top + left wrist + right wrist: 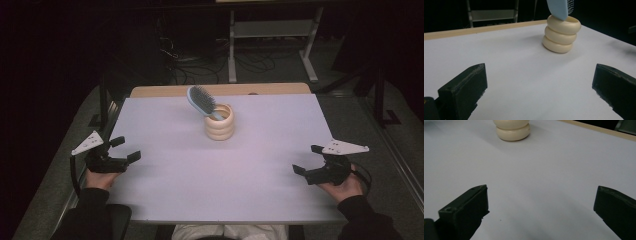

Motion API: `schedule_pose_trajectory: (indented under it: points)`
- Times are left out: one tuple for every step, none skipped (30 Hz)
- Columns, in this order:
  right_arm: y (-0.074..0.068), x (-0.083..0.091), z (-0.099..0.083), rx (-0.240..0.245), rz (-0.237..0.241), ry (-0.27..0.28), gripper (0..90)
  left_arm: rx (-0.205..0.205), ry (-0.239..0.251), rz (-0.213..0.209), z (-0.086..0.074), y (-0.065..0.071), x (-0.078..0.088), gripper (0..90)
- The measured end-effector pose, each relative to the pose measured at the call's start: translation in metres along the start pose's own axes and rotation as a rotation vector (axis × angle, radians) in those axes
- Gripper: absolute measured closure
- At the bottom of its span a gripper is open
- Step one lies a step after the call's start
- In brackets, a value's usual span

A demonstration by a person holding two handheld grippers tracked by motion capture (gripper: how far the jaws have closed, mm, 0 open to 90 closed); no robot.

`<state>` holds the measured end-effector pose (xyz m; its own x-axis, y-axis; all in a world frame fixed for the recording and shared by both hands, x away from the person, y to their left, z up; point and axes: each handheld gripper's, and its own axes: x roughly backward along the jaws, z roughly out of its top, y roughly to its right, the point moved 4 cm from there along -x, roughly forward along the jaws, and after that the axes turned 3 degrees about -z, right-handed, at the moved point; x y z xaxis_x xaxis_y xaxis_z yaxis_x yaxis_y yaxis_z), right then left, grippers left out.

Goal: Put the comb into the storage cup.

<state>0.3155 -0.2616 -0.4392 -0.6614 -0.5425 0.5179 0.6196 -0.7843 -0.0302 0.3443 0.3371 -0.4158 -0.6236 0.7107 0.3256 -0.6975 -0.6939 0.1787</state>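
Currently, a pale blue hairbrush [201,100] is seen standing handle-down in a cream ribbed holder [219,122] near the far middle of the white table [210,170], its bristled head leaning out over the rim towards the far left. Both tools are held low at the near corners, well apart from the holder: the left gripper [124,149] at the left edge and the right gripper [306,160] at the right edge. The jaws of each are spread wide and nothing is held between them, as is confirmed in the two gripper views, where bare tabletop is seen between the black jaws.

The step in hand is judged to be a reach towards the brush. It would be done well if the holder were steadied by one gripper, closed around its ringed wall, while the brush is taken by the other at the neck below the head, where the body is narrow. The brush should then be drawn out along its own lean, not straight up, so that the light holder is not tipped or dragged across the smooth surface.
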Motion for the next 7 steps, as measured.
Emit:
schedule_pose_trajectory:
  points:
    - [0.0001, 0.0002, 0.0000, -0.001, -0.001, 0.000, 0.0, -0.003, -0.007, 0.001, -0.0013, 0.0001, -0.0001, 0.0]
    - [0.0002, 0.0005, 0.0001, -0.002, -0.001, 0.002, 0.0, -0.006, -0.014, -0.003, -0.0024, -0.0001, -0.0004, 0.0]
    - [0.0003, 0.0007, 0.0001, -0.003, -0.002, 0.003, 0.0, -0.004, -0.019, -0.005, -0.0032, -0.0003, -0.0013, 0.0]
    - [0.0005, 0.0010, 0.0001, -0.004, -0.004, 0.004, 0.0, -0.006, -0.028, -0.002, -0.0037, -0.0004, -0.0025, 0.0]
    - [0.0006, 0.0010, 0.0000, -0.006, -0.005, 0.003, 0.0, -0.010, -0.029, -0.004, -0.0039, -0.0004, -0.0032, 0.0]
    - [0.0008, 0.0010, 0.0000, -0.005, -0.006, 0.002, 0.0, -0.009, -0.031, -0.007, -0.0042, -0.0001, -0.0037, 0.0]
    - [0.0009, 0.0009, -0.0001, -0.006, -0.006, 0.002, 0.0, -0.013, -0.035, -0.010, -0.0044, 0.0002, -0.0041, 0.0]
